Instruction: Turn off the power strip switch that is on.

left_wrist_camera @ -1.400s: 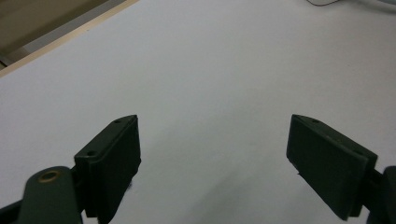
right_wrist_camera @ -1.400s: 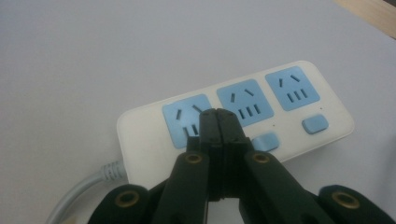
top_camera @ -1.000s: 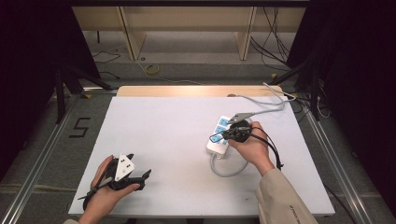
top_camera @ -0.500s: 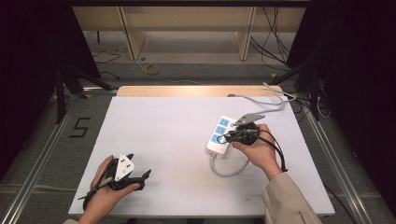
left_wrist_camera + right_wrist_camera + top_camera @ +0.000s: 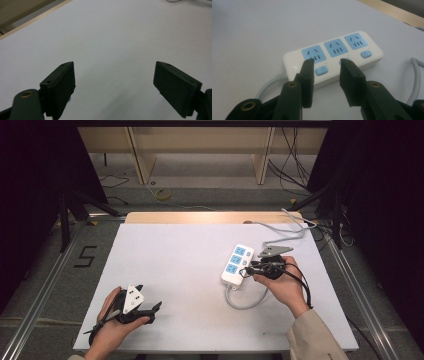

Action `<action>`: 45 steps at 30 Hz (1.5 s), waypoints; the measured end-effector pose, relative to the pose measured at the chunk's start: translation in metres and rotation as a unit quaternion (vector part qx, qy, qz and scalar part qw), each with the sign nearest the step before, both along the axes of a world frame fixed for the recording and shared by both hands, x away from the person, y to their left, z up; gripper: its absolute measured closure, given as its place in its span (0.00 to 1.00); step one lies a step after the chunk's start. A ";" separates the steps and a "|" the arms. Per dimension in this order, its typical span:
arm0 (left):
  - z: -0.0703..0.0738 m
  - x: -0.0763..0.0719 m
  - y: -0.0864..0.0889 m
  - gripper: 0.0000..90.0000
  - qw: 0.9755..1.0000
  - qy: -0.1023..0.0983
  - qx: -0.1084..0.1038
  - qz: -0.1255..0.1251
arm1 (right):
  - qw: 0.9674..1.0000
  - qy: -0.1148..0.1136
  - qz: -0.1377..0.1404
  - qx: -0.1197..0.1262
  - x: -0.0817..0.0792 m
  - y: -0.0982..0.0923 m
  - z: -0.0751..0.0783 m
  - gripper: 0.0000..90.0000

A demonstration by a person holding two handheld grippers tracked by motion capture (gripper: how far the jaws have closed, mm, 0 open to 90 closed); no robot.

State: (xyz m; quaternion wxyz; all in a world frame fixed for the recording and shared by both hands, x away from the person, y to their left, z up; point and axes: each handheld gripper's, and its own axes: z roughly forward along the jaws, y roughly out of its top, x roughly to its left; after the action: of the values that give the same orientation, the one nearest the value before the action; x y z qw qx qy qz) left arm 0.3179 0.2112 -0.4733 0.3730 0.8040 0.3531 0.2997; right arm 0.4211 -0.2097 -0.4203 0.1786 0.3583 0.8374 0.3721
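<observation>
White plastic, three blue sockets, three blue switches: the power strip (image 5: 237, 264) lay on my table's (image 5: 175, 265) right half. My right gripper (image 5: 325, 65) had just been opening, jaws parted over a switch, gripping nothing; my left gripper (image 5: 113, 77) gaped empty.

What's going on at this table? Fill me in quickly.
A person holds a gripper in each hand at a white table. The right gripper sits just beside a white power strip with blue sockets; its jaws have just been opening and grip nothing, framing one blue switch. The left gripper rests open over bare tabletop, away from the strip.
</observation>
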 end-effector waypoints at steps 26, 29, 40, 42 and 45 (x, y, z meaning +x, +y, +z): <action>0.000 0.001 0.000 0.19 1.000 0.000 0.001 0.001 | 1.000 -0.006 0.002 0.026 -0.024 -0.025 -0.002 0.67; 0.000 0.001 0.001 0.19 1.000 0.000 0.001 0.002 | 1.000 -0.005 0.002 0.028 -0.026 -0.028 -0.003 0.66; 0.000 0.000 0.001 0.19 1.000 0.000 0.001 0.002 | 0.999 -0.016 0.000 0.033 -0.036 -0.035 -0.009 0.62; 0.000 0.000 0.002 0.19 1.000 0.000 0.002 0.002 | 0.999 -0.016 -0.001 0.036 -0.038 -0.038 -0.011 0.62; 0.000 0.000 0.002 0.19 1.000 0.000 0.003 0.002 | 0.999 -0.022 -0.005 0.043 -0.041 -0.042 -0.014 0.62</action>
State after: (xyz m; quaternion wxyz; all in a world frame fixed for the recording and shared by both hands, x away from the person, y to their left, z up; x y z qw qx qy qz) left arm 0.3182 0.2129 -0.4732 0.3700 0.8042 0.3542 0.3014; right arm 0.3800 -0.2515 -0.4340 0.1834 0.3612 0.8147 0.4150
